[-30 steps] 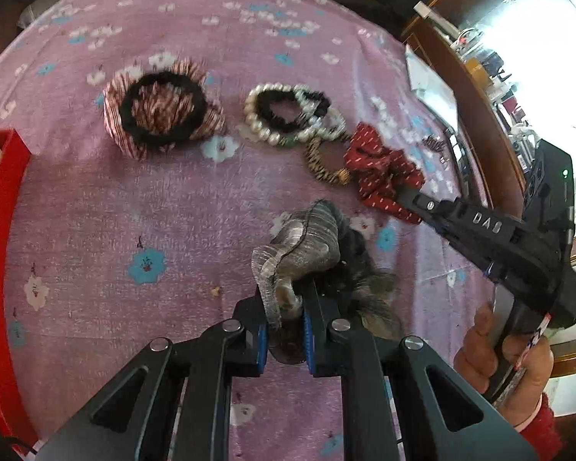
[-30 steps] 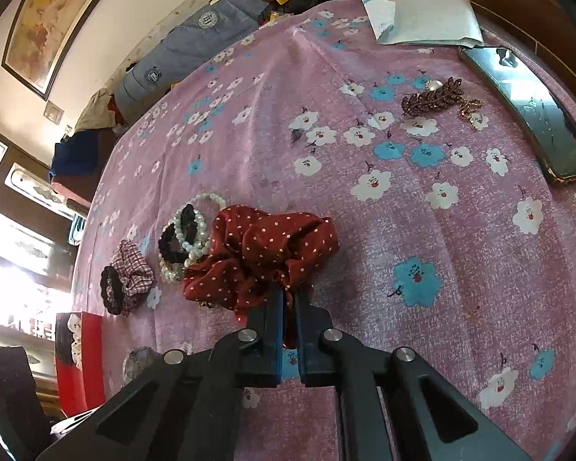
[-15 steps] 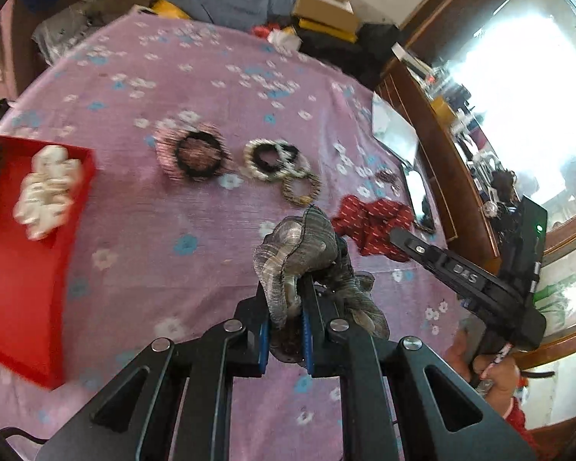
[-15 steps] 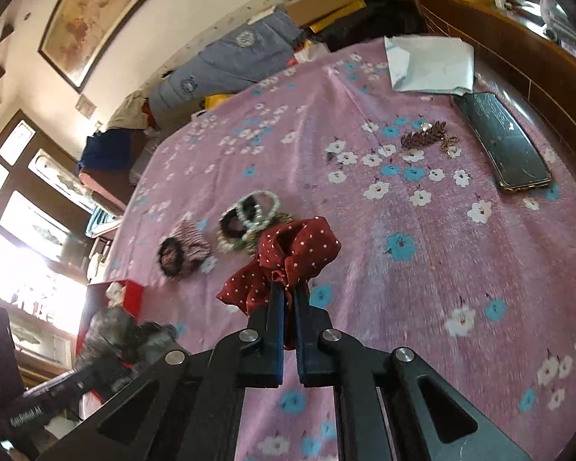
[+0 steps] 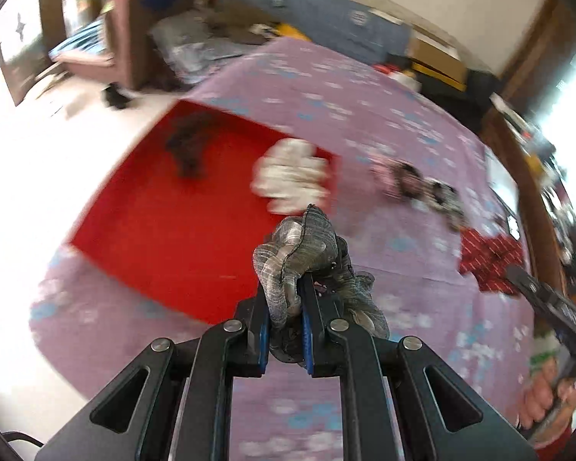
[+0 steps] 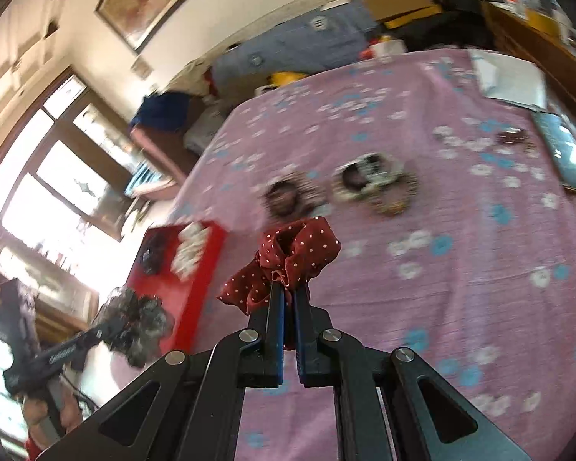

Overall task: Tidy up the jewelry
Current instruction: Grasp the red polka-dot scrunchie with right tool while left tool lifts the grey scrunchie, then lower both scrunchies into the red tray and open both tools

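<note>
My left gripper (image 5: 286, 288) is shut on a grey striped scrunchie (image 5: 299, 249), held in the air over the near right corner of the red tray (image 5: 165, 226). In the tray lie a white scrunchie (image 5: 292, 176) and a dark one (image 5: 188, 146). My right gripper (image 6: 288, 296) is shut on a dark red dotted scrunchie (image 6: 295, 253), lifted above the purple flowered cloth (image 6: 460, 288). On the cloth remain a pink-and-black scrunchie (image 6: 288, 196) and a cluster of pearl and bead bracelets (image 6: 372, 180). From the right wrist view the left gripper (image 6: 107, 334) with its grey scrunchie (image 6: 142, 322) shows low on the left.
A phone (image 6: 564, 153), a brown hair clip (image 6: 514, 138) and a white paper (image 6: 510, 80) lie at the cloth's far right. A wooden sideboard (image 5: 533, 192) runs along that side. Clothes and boxes (image 6: 307, 42) pile up behind the bed. A hand (image 5: 545, 395) holds the right gripper's handle.
Both grippers have lifted their scrunchies off the cloth and swung left. The red tray, at the left edge a second ago, now lies under the left gripper.
</note>
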Tool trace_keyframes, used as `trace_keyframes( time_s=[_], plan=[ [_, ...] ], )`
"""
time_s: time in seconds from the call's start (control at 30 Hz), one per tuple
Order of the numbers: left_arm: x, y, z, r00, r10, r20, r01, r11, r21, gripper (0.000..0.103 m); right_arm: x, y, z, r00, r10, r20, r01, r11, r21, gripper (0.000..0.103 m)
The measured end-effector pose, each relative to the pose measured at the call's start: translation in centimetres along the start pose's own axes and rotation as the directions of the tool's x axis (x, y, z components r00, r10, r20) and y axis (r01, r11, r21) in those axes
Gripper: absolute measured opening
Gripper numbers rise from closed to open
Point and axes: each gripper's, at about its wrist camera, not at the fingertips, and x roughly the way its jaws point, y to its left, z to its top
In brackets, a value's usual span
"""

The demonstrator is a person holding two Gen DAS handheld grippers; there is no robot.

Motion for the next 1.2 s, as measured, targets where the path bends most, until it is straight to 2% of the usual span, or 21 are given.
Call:
trace_keyframes(
  time_s=[0.13, 0.37, 0.53, 0.77, 0.87, 0.93, 0.97, 1.03, 1.1, 1.2],
  plan=[
    [0.1, 5.3, 0.9, 0.998, 0.066, -0.003, -0.067, 0.997, -0.05, 0.013, 2.9, 4.8, -1.2, 0.996, 0.063, -0.066, -0.066, 0.996, -0.053, 0.006],
    [2.1, 10.5, 2.6, 0.992, 0.123, -0.04, -0.124, 0.992, -0.034, 0.013, 8.5, 12.3, -2.9, 0.977, 0.117, -0.178, -0.139, 0.984, -0.115, 0.006],
    [4.1, 12.4, 4.1, 0.989, 0.135, -0.055, -0.136, 0.991, -0.008, 0.013, 13.0, 16.0, -4.0, 0.962, 0.079, -0.26, -0.124, 0.979, -0.161, 0.006],
    [6.1, 13.6, 5.1, 0.987, 0.137, -0.082, -0.137, 0.991, 0.002, 0.014, 17.3, 18.1, -5.6, 0.945, -0.038, -0.325, -0.044, 0.97, -0.24, 0.006],
    [5.5, 13.7, 4.9, 0.99, 0.11, -0.084, -0.112, 0.993, -0.021, 0.02, 18.0, 18.9, -6.1, 0.938, -0.081, -0.337, -0.025, 0.954, -0.297, 0.009],
    [4.5, 13.6, 4.5, 0.994, 0.086, -0.072, -0.089, 0.995, -0.048, 0.032, 18.1, 19.3, -6.3, 0.938, -0.092, -0.335, -0.021, 0.947, -0.32, 0.012],
    [3.9, 13.6, 4.4, 0.995, 0.08, -0.062, -0.083, 0.995, -0.059, 0.033, 18.1, 19.5, -6.3, 0.936, -0.091, -0.34, -0.028, 0.944, -0.329, 0.015],
    [2.5, 13.2, 4.0, 0.996, 0.076, -0.041, -0.079, 0.994, -0.077, 0.033, 17.8, 19.8, -6.2, 0.939, -0.084, -0.334, -0.038, 0.939, -0.342, 0.028],
    [0.6, 13.0, 3.5, 0.997, 0.077, -0.009, -0.078, 0.992, -0.098, 0.036, 16.4, 20.3, -6.4, 0.947, -0.07, -0.312, -0.048, 0.933, -0.356, 0.031],
    [-2.6, 13.1, 2.2, 0.993, 0.106, 0.053, -0.098, 0.985, -0.144, 0.048, 14.4, 20.6, -6.3, 0.957, -0.024, -0.291, -0.087, 0.927, -0.364, 0.033]
  ],
)
